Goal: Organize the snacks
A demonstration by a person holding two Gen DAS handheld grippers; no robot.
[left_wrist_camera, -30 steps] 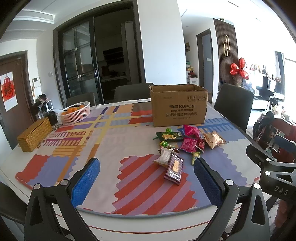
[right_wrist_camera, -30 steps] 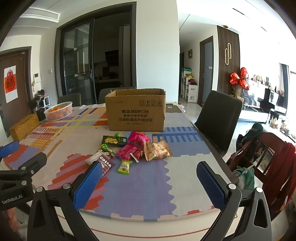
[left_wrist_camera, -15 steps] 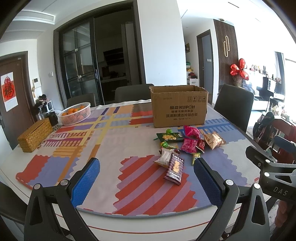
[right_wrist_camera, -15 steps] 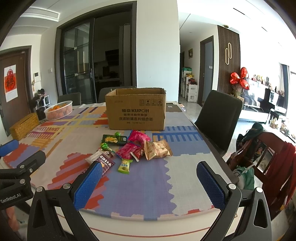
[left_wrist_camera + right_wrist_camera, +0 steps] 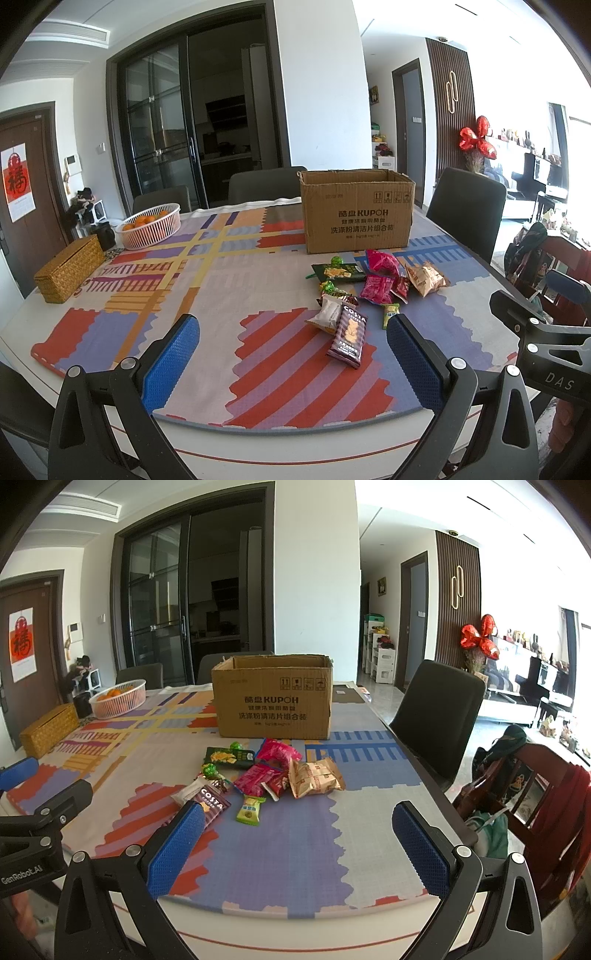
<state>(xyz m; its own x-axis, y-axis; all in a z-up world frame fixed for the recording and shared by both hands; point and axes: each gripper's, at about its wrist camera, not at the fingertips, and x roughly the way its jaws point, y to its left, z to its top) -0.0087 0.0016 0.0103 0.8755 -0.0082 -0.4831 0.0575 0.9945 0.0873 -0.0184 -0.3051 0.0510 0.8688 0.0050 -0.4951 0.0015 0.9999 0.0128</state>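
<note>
Desk [image 5: 280, 280], patterned cloth: I logged it under both grippers. Cardboard box [image 5: 273, 698], top open, stood at 12 o'clock, just beyond the snacks. Snack packets [image 5: 266, 775] lay heaped mid-desk, the Costa packet [image 5: 349, 334] nearest me. Orange basket [image 5: 149, 225] and wicker box [image 5: 68, 267] sat at 10 o'clock. Left gripper [image 5: 291, 360]: spread, empty. Right gripper [image 5: 297, 845]: spread, empty.

A home dining room: dark chairs [image 5: 437, 716] ring the cloth-covered table [image 5: 221, 291], with glass sliding doors [image 5: 162, 144] to a kitchen behind it.
</note>
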